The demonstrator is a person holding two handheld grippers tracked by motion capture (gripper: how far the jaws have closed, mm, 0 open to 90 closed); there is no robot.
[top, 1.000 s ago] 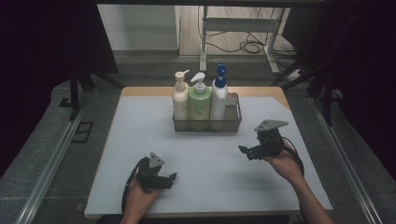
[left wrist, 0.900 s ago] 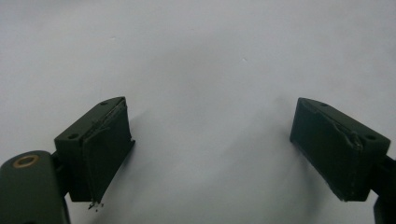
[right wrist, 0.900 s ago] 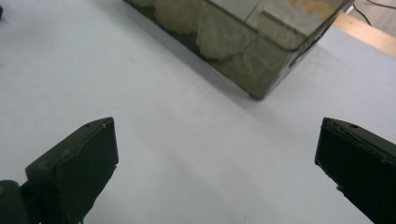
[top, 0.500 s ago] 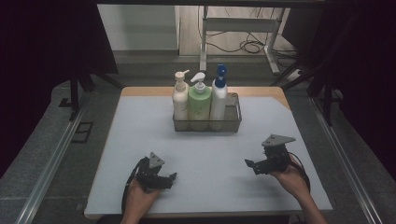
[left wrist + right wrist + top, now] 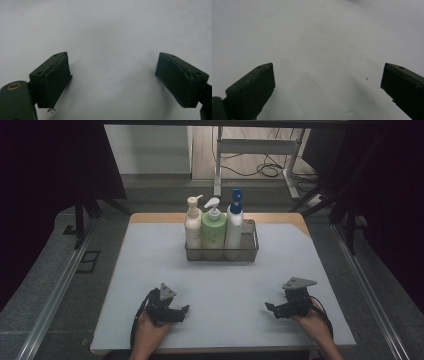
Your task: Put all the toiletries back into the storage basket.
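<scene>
A dark wire basket (image 5: 248, 251) stands at the back middle of the white table (image 5: 150, 255). It holds three upright pump bottles: a cream one (image 5: 192, 227), a green one (image 5: 213, 230) and a white one with a blue top (image 5: 234, 222). My left gripper (image 5: 183, 312) rests low on the table near the front left, held by a hand. Its jaws stand wide open over bare white surface (image 5: 112, 75). My right gripper (image 5: 270, 309) sits near the front right, also open with nothing between its jaws (image 5: 327, 82).
Metal rails (image 5: 60, 290) run along both sides of the table. Beyond the far edge are a grey floor, a white stand (image 5: 260, 150) and loose cables (image 5: 265, 169). Dark curtains hang left and right.
My right gripper has drawn back toward the front edge and sunk lower to the table. The left gripper has stayed in place.
</scene>
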